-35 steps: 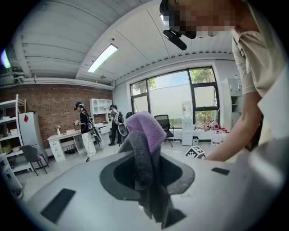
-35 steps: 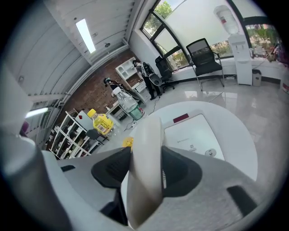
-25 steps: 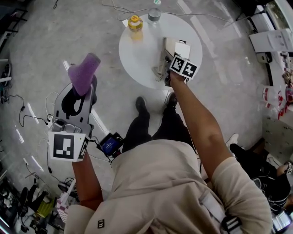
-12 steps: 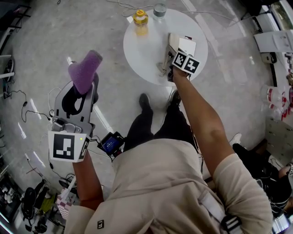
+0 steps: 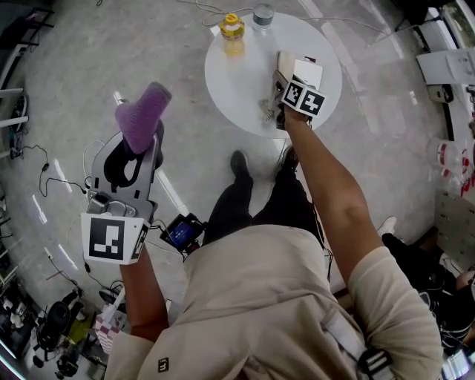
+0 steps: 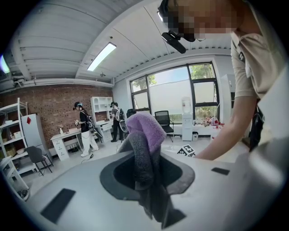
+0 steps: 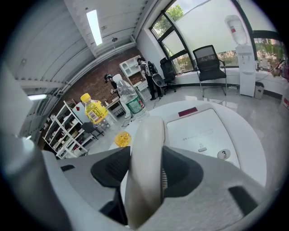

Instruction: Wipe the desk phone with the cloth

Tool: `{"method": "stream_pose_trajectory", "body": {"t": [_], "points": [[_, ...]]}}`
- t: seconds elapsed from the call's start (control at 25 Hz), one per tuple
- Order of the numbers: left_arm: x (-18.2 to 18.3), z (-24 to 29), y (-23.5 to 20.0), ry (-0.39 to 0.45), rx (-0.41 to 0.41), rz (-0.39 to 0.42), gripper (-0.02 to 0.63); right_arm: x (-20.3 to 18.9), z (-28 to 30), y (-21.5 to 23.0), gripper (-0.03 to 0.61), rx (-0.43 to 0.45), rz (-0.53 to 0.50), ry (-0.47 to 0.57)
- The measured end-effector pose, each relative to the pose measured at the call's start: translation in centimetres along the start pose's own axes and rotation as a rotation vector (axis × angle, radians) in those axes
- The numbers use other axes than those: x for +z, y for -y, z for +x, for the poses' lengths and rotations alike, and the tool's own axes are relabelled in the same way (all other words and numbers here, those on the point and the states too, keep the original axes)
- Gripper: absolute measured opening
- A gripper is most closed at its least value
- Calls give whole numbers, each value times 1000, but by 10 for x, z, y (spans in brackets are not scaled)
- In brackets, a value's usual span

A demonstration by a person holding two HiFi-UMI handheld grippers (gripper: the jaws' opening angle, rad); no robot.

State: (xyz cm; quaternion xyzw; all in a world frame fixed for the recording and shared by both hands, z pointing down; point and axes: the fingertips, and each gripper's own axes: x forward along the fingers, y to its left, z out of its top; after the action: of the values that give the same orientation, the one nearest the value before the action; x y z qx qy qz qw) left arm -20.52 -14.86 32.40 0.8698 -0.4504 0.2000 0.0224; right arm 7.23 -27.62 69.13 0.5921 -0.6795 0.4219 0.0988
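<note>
My left gripper point(image 5: 145, 135) is shut on a purple cloth point(image 5: 141, 113), held up over the floor left of the table; in the left gripper view the cloth point(image 6: 145, 135) stands bunched between the jaws. My right gripper point(image 5: 279, 111) is over the round white table point(image 5: 237, 89), shut on the beige phone handset point(image 7: 145, 158). The handset point(image 5: 277, 74) is lifted above the desk phone's base point(image 5: 307, 70). In the right gripper view the base point(image 7: 198, 133) lies flat just beyond the handset.
A yellow bottle point(image 5: 233, 28) and a clear water bottle point(image 5: 262, 15) stand at the table's far edge. A small yellow lid point(image 7: 122, 139) lies near them. Cables and gear litter the floor at left. My feet are beside the table's near edge.
The head view has shifted a little, so the table sits higher and further right. Both grippers keep their holds and places.
</note>
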Motion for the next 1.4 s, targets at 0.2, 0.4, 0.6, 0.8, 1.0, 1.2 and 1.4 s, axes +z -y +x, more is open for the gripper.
{"method": "stream_pose_trajectory", "body": {"t": [0.2,0.4,0.6,0.8,1.0,1.2,1.4], "points": [[6,-3,2,6,-1,6,91,0,-3,1,221,-24,-69,-24],[14,-7,5,21,-2,6,91,17,-15,-10,244,-9,-154,5],[27,-5,9,45,-9,2,91,41,-37,-26,244,32,-207,48],[50,-3,17,89,-22,-1,91,73,-79,-42,207,97,-223,103],[73,-3,22,140,-37,-4,91,121,-142,-73,58,204,-237,202],[96,-11,28,175,-44,-2,91,177,-234,-124,-6,332,-332,319],[115,-19,30,211,-57,9,91,210,-331,-180,-6,456,-515,396]]}}
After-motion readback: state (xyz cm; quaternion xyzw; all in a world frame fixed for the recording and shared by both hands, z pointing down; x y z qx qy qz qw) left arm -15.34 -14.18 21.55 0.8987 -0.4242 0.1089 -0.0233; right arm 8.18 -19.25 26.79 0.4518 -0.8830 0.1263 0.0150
